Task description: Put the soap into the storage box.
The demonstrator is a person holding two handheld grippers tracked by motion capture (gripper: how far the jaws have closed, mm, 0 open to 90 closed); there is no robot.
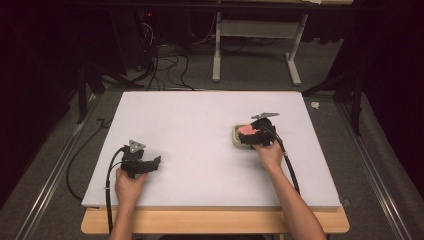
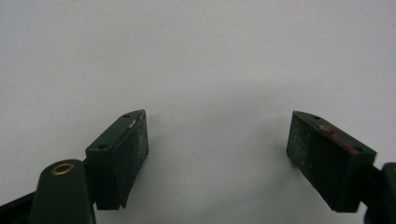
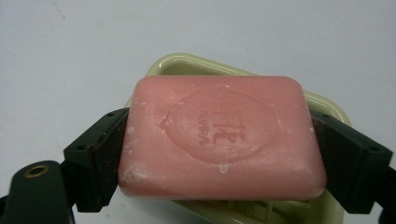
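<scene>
Pink soap, pale green dish, white table, black fingers.

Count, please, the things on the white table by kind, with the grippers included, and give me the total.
Pink soap bar: 1, held between the jaws of the right gripper
Pale green soap dish: 1, under the bar
Grippers: 2, the right one and the left gripper, open over the bare white table
Total: 4
</scene>
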